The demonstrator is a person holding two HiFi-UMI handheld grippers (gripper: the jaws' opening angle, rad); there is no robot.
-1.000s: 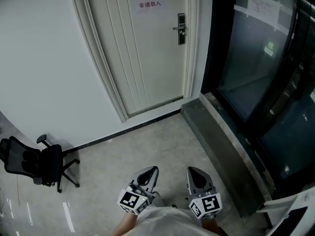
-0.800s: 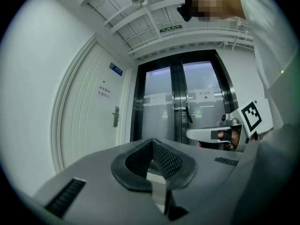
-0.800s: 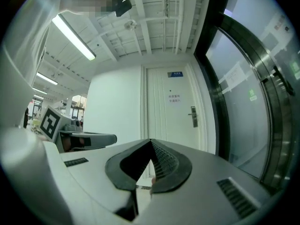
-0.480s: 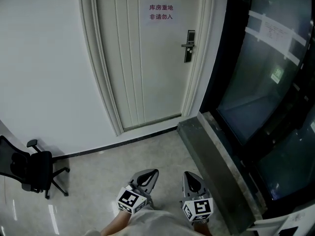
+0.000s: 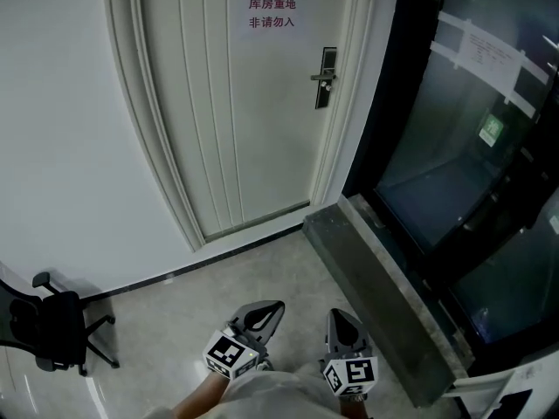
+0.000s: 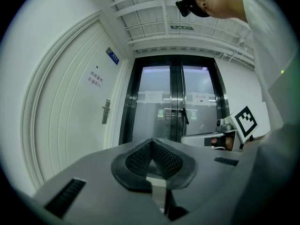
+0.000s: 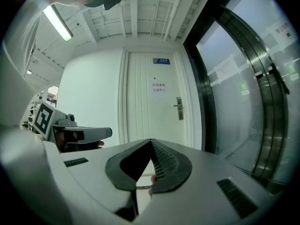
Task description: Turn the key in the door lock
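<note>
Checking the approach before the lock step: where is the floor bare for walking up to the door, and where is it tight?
Bare floor runs up to the door, bordered by the white wall on the left and the stone ledge on the right. Nothing stands before the lock handle. It is crowded only at far left, by the office chair.

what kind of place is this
Probably an office-building hallway: a white door with a lever lock and a posted notice, tall dark glass doors beside it, and an office chair by the wall.
</note>
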